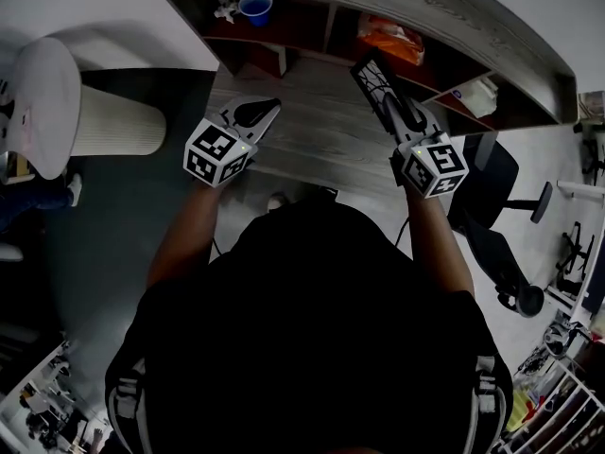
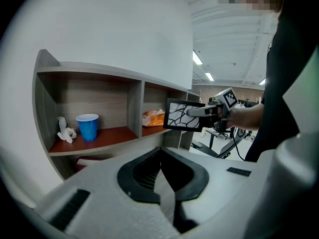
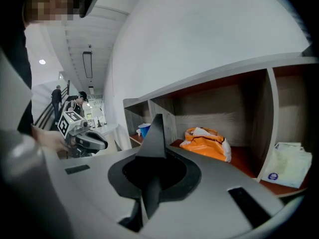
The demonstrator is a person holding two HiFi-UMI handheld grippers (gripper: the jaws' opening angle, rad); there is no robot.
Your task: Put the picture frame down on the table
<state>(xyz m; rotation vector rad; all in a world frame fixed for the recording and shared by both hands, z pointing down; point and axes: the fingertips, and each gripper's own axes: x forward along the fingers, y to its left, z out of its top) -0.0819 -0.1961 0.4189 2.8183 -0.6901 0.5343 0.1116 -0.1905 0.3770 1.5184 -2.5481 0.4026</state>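
Frame clamped edge-on in right tongs, apparently clear above bench, not yet set down; left tongs closed, empty.

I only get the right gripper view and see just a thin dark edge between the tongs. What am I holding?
Observer: The left gripper view shows its face: a picture frame with black branching lines, pinched at one edge by your right tongs.
Operator: Is it on the table yet?
Observer: No; there it hangs in front of the shelf, above the table.
Operator: And my other hand?
Observer: The left tongs are shut, nothing between them.
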